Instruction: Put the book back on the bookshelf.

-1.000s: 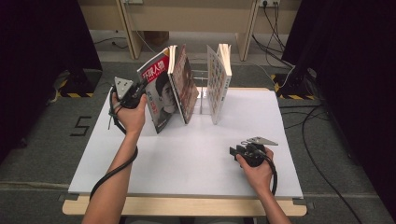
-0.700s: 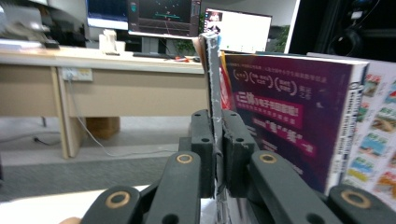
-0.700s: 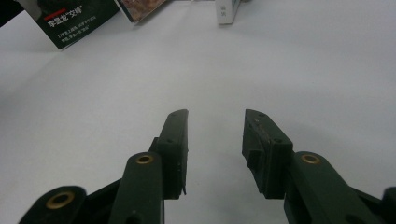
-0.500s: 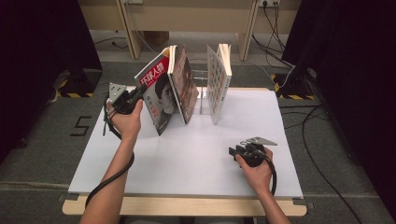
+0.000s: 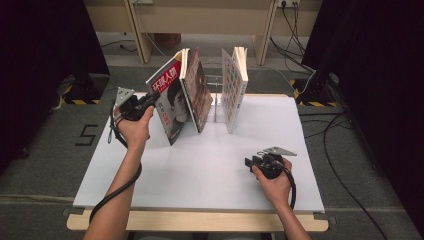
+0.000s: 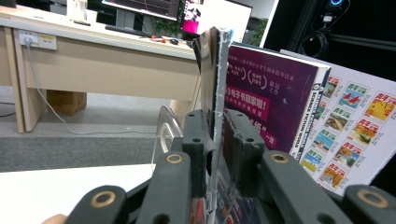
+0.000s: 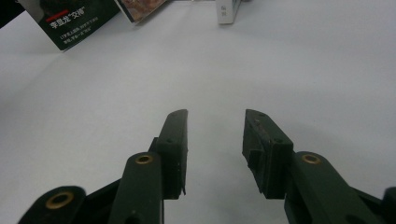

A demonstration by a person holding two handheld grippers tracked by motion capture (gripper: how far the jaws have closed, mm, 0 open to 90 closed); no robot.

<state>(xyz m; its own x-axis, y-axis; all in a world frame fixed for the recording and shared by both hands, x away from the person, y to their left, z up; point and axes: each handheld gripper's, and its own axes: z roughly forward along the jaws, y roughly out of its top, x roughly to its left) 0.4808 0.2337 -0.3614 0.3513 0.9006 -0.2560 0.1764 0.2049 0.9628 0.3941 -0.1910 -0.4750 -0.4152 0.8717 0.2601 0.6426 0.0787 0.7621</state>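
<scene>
The magazine [image 5: 172, 100] with the red masthead and a face on its cover stands tilted at the back of the white table [image 5: 200, 170], near eleven o'clock from the table's middle, its top leaning away to the left and its lower edge on the tabletop. Its spine side meets a second, darker-covered magazine [image 5: 199, 90] at the top, so the two prop each other like a tent. Your left gripper [image 5: 145, 102] is on the magazine's outer edge at about nine o'clock of the cover. In the left gripper view the magazine's [image 6: 215, 84] thin edge runs upright between your two jaws; they have just been opening, and a sliver of daylight shows beside the paper, so the pads no longer pinch it. Your left forearm [image 5: 125, 175] comes up from six o'clock, stretched long, wrist cocked so the gripper points across toward three o'clock, its cable looping below the arm.

At one o'clock of the leaning pair, a third magazine [image 5: 234, 87] with a grid of small pictures stands against a clear acrylic rack [image 5: 216, 95].

Your right gripper [image 5: 248, 162] rests low over the table near four o'clock, well apart from the magazines, pointing toward nine o'clock. Your right hand [image 5: 272, 177] wraps its body, the forearm short and bent in from six o'clock. In the right gripper view its jaws stand spread over bare tabletop.
</scene>
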